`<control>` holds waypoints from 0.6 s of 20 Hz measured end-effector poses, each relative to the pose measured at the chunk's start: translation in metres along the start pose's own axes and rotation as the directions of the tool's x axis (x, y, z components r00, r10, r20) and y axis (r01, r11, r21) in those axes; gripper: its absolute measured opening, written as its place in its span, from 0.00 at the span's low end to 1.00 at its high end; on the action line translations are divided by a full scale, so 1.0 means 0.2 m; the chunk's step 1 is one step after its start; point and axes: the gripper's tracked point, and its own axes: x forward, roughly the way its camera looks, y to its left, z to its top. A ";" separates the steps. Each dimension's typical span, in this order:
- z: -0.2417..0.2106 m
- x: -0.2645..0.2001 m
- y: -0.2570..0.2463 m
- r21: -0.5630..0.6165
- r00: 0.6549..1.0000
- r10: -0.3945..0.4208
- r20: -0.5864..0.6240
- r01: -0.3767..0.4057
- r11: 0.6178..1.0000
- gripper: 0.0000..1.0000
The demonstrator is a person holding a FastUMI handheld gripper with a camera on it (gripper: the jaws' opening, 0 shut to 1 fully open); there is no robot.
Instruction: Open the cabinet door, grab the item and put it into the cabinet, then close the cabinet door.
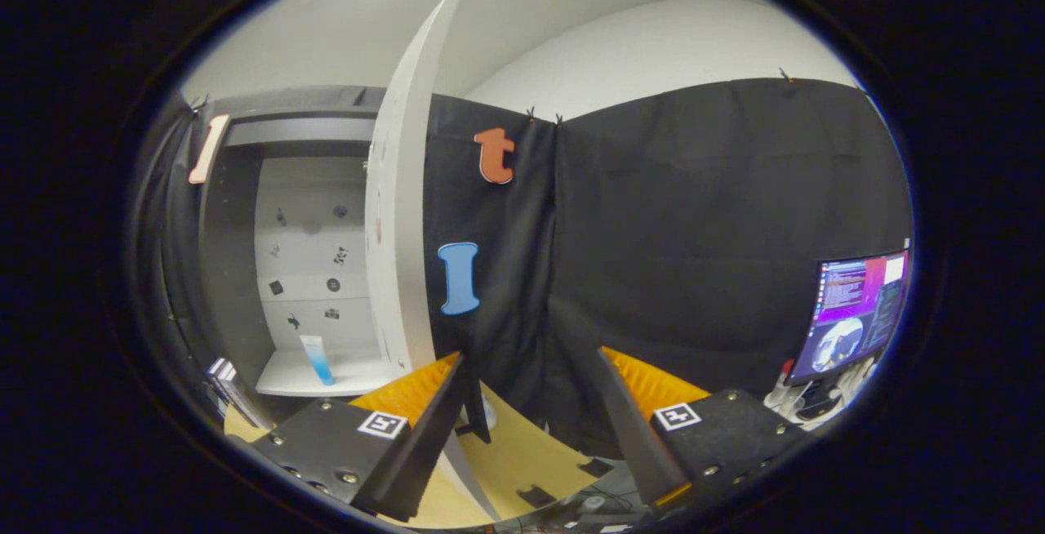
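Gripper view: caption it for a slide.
Open gripper empty beside the open cabinet door; tube stands inside.

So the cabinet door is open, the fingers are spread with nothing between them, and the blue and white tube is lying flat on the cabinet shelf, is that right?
Nearly. In the gripper view the tube stands upright on the cabinet shelf, not flat. The rest holds: the cabinet door is open, and the gripper has its fingers spread with nothing between them.

Nothing legible: the tube (317, 359), fingers' square tags (382, 424) and monitor (853, 313) are too small.
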 end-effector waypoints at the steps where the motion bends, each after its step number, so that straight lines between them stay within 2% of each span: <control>1: 0.00 -0.02 0.04 0.004 1.000 0.020 -0.005 -0.020 1.000 0.94; 6: -0.01 -0.10 0.26 0.027 0.985 0.166 -0.045 -0.165 0.986 0.94; 12: -0.04 -0.15 0.63 0.051 0.924 0.372 -0.086 -0.369 0.928 0.94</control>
